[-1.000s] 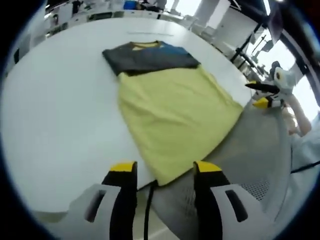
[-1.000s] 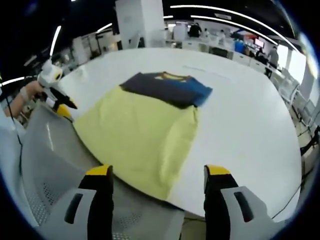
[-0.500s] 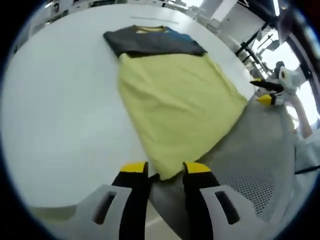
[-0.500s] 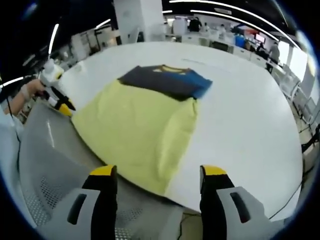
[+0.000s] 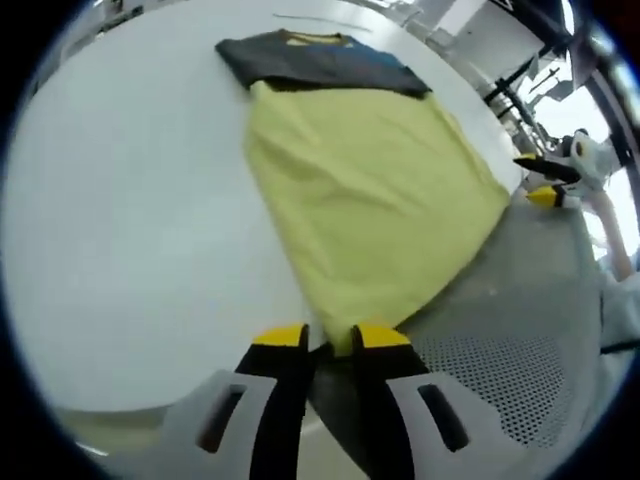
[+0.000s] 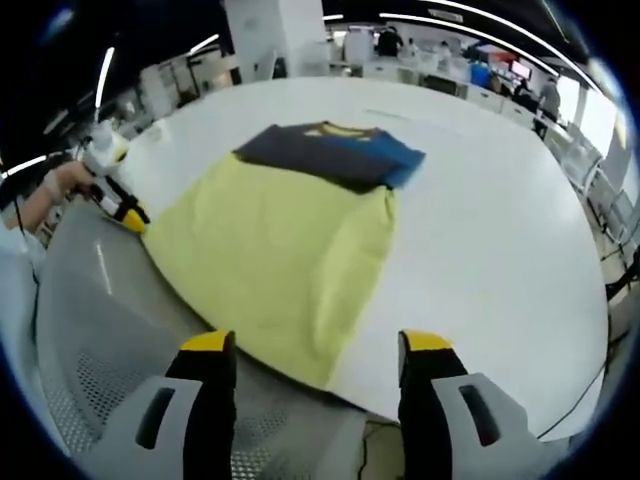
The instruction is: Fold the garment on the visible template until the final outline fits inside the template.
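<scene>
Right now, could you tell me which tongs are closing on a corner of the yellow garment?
The left tongs: nearly shut around the yellow garment's near corner, while the right tongs stand wide open.

white table (image 6: 480,230), yellow-and-dark garment (image 6: 290,230) flat

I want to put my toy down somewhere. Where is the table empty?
The white table is bare on the right gripper's side of the yellow garment, and beyond the dark folded part. It is crowded at the near edge, by the grey chair and the left gripper.
</scene>
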The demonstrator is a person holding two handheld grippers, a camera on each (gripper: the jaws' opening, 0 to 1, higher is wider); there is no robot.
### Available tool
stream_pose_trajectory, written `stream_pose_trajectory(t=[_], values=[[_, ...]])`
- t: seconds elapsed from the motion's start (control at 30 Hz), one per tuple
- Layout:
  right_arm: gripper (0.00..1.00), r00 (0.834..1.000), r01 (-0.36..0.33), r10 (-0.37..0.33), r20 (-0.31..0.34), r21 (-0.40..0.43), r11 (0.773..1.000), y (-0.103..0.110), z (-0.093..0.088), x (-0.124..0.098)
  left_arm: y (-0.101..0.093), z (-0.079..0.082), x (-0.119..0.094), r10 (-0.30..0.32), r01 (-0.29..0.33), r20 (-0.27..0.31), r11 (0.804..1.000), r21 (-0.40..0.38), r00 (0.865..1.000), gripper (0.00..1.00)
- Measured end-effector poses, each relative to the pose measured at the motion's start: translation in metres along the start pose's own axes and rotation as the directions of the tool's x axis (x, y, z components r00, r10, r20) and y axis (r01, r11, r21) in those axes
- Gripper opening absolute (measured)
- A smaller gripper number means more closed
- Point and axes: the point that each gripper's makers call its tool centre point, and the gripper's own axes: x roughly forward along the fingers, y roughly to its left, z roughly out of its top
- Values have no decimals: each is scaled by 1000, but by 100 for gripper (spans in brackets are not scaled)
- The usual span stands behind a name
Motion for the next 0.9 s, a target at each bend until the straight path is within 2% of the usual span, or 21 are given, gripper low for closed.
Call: stream_pose_trajectory(t=[0.13, 0.3, 0.6, 0.7, 0.77, 0.9], values=[[64, 1000, -8, 8, -19, -2, 1000, 0, -3, 3, -1, -3, 3, -4, 4, -31, 1000, 21, 1000, 8], [63, 999, -10, 10, -39, 7, 1000, -2, -7, 5, 2, -4, 3, 12, -10, -48, 999, 38, 999, 5], [47, 997, -22, 26, -71, 51, 998, -5, -17, 9, 4, -8, 4, 47, -42, -72, 996, 78, 996, 1], [40, 991, -35, 41, -128, 50, 998, -6, -30, 13, 5, -9, 4, 55, -49, -72, 996, 79, 996, 1], [37, 988, -45, 53, -142, 63, 997, -5, -36, 15, 5, -10, 4, 57, -52, -71, 996, 71, 996, 0], [26, 989, -45, 57, -137, 93, 995, -11, -39, 19, 4, -10, 4, 58, -53, -72, 996, 68, 996, 0]])
